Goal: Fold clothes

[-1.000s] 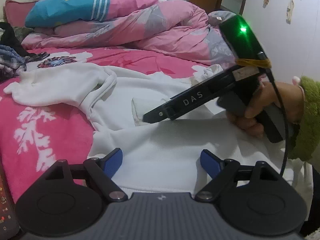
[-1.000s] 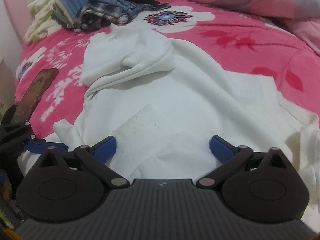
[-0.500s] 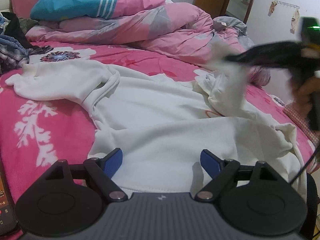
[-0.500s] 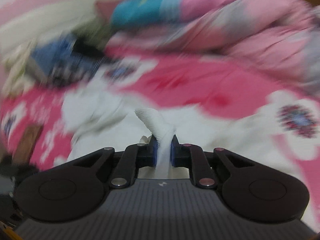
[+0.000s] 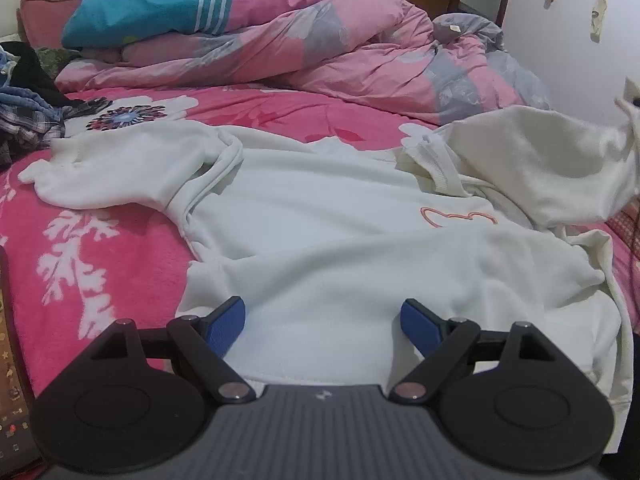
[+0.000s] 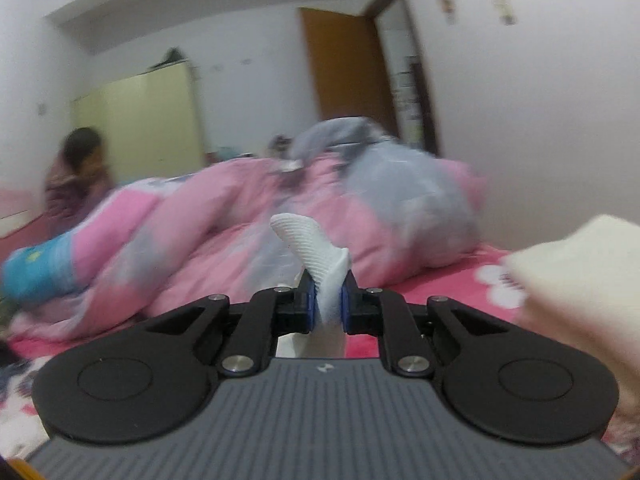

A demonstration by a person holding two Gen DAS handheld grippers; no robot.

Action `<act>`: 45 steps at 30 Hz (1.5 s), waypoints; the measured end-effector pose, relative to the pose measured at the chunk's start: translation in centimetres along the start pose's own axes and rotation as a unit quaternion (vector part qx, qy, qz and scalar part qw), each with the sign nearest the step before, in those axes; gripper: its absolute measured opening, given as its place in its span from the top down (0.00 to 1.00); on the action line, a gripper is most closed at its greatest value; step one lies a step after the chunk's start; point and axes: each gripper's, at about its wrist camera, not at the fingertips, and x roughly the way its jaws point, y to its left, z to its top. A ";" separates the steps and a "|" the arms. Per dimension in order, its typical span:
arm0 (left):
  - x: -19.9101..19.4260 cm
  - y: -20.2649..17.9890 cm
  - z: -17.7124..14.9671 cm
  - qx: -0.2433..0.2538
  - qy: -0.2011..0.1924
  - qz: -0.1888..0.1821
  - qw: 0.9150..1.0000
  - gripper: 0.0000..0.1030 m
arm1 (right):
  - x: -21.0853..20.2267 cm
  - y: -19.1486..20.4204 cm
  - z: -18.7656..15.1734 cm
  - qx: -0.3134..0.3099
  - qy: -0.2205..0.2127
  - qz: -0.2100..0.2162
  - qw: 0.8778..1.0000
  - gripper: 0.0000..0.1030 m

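Note:
A white sweatshirt [image 5: 340,240] with a small orange outline on its chest lies spread over the pink flowered bed cover [image 5: 92,264]. One sleeve [image 5: 120,168] lies out to the left. The other sleeve [image 5: 552,168] is lifted and stretched toward the right edge of the left wrist view. My left gripper [image 5: 323,322] hovers open above the sweatshirt's hem, nothing between its blue pads. My right gripper [image 6: 327,306] is shut on the ribbed white cuff [image 6: 308,248], which sticks up from between the pads; this view is blurred and looks level across the bed.
A rumpled pink, grey and blue quilt [image 5: 304,48] is heaped along the back of the bed. A pile of dark and plaid clothes [image 5: 28,112] lies at the far left. In the right wrist view a person [image 6: 76,176] sits beyond the bed by a pale wardrobe [image 6: 144,120] and brown door [image 6: 344,68].
My right gripper closed on the cuff lying on the sweatshirt's chest, then swung up and right, pulling the sleeve out to the right. The left gripper kept still.

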 end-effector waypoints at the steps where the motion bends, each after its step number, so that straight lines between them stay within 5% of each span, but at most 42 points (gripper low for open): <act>1: 0.0 -0.1 0.0 0.000 0.001 0.002 1.000 0.16 | 0.8 -0.7 -0.5 -0.003 0.004 -0.016 1.000 0.90; 5: 0.0 -0.1 0.1 0.001 0.003 0.006 1.000 0.16 | 4.3 -2.7 -3.9 0.006 0.040 -0.048 0.998 0.90; 10: 0.0 -0.2 0.0 0.004 0.002 0.008 1.000 0.16 | 8.9 -1.7 -10.7 0.002 0.140 -0.047 0.989 0.85; 13: 0.0 -0.1 0.0 0.002 0.001 0.005 1.000 0.16 | 10.8 -1.0 -14.0 0.035 0.212 -0.056 0.975 0.67; 16: 0.0 0.1 -0.1 0.000 -0.001 0.001 1.000 0.16 | 9.8 -1.4 -14.9 0.099 0.213 -0.054 0.971 0.43; 22: -0.1 0.2 -0.3 -0.004 -0.007 -0.006 1.000 0.14 | 4.8 -1.3 -14.2 0.134 0.185 -0.064 0.972 0.25; 32: -0.1 0.4 -0.4 -0.006 -0.010 -0.011 1.000 0.13 | -1.2 2.4 -13.8 0.108 0.198 0.009 0.974 0.16; 41: -0.2 0.3 -0.5 0.002 -0.007 -0.012 1.000 0.09 | -1.3 12.1 -17.6 -0.025 0.251 0.069 0.965 0.12; 43: -0.3 0.1 -0.5 0.004 -0.006 -0.011 1.000 0.09 | -1.4 14.4 -18.5 -0.065 0.250 0.077 0.963 0.01; 45: -0.4 0.1 -0.4 0.006 -0.005 -0.011 1.000 0.09 | -1.5 16.4 -19.2 -0.098 0.245 0.089 0.961 0.01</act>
